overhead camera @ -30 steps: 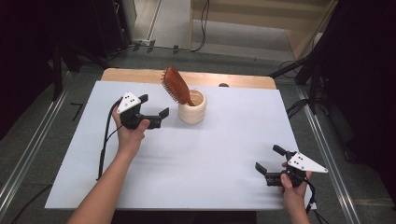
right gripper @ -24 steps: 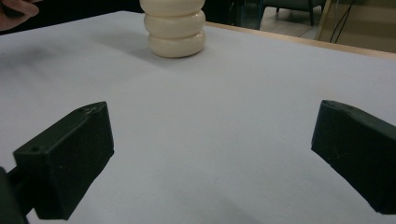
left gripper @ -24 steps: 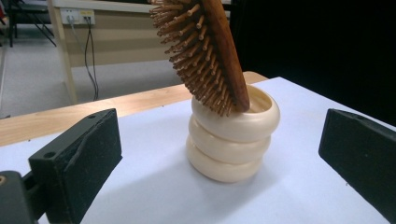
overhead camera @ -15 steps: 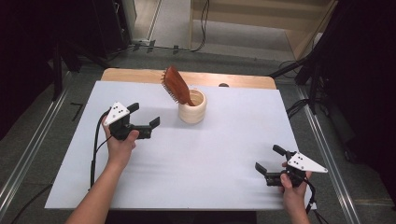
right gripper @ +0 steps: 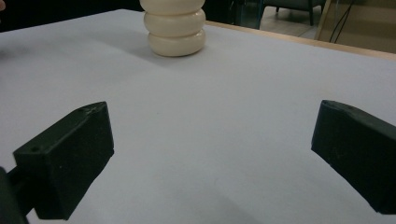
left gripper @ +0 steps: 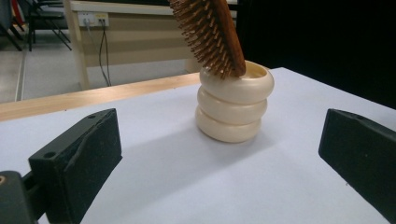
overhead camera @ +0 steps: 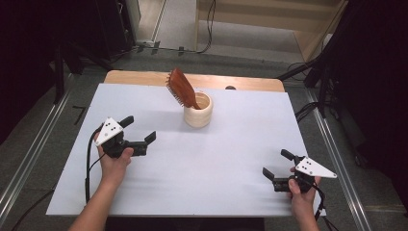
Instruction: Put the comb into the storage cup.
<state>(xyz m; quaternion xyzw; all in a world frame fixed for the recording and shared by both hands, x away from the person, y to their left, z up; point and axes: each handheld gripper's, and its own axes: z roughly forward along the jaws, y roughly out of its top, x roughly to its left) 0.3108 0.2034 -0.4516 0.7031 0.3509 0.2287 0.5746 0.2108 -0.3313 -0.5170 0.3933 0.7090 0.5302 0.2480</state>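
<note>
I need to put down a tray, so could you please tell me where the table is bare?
The white sheet is bare between the left tool, right tool and cup. Only the cup with its brush crowds the far middle.

Even overhead light keeps the white table (overhead camera: 231,168) bright against dark surroundings at three and nine o'clock, the cup (left gripper: 233,105) casts a soft shadow, and near jaws blur slightly

No readable text, label, brand, number or sign appears on anything in these views.
</note>
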